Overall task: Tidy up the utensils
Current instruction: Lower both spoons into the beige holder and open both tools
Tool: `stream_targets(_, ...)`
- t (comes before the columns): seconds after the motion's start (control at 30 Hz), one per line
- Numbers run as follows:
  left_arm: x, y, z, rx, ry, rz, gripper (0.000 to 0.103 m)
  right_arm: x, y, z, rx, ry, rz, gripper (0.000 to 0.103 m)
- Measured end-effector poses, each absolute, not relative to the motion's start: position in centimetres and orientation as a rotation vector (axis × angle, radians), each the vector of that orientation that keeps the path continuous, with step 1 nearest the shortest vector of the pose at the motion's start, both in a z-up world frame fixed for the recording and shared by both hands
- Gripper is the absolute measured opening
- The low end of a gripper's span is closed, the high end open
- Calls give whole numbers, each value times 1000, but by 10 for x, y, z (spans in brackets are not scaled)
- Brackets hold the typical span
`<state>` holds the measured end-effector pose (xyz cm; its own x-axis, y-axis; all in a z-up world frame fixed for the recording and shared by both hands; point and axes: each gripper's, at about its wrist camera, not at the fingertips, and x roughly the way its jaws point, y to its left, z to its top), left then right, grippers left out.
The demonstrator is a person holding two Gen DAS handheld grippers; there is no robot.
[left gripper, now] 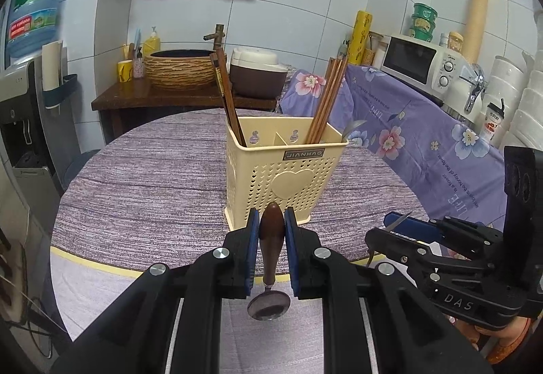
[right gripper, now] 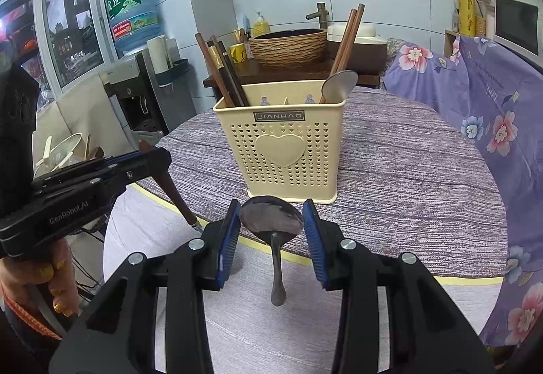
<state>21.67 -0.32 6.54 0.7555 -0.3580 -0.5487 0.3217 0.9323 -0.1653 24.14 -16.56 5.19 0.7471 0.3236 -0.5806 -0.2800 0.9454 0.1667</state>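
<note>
Jaws of the left gripper (left gripper: 270, 221) pinch the brown wooden handle of a spoon (left gripper: 270, 245), whose round metal bowl hangs toward the camera. The right gripper (right gripper: 271, 214) has its jaws closed on the bowl edges of an all-metal spoon (right gripper: 273, 221), handle trailing back toward the camera. Both hover over the near edge of the round worktop (left gripper: 142, 190), in front of a cream holder (right gripper: 281, 143) with a raised heart and the label "JIANHAO"; in the left view that label reads upside down. The holder carries dark chopsticks (right gripper: 220, 68) on its left side, lighter ones (right gripper: 349, 38) on its right, and a third spoon (right gripper: 339, 83) whose bowl shows plainly only from the right wrist. The right view shows "GenRobot.AI" on the left gripper's body; the left view shows "DAS" on the right one, and a "Midea" microwave (left gripper: 420, 63) in full.
</note>
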Motion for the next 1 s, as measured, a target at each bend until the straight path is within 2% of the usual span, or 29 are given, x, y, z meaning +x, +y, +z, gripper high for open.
stream_targets(0.23,225,0,88,-74,588,-402,16,248,-166,81,66,604,354,38)
stream_targets(0.53,246,-4,192,-73,386,-391,16,276,-164,189,58,400,360,38)
stream_targets(0.67,272,-9,213,-92,349,-356,16,299,-161,223,50,328,333,38)
stream_targets(0.8,292,-15,206,-101,350,-328,16,324,-155,219,24,334,307,38)
stream_targets(1.0,312,-20,161,-108,402,-300,16,355,-160,169,4,399,277,38)
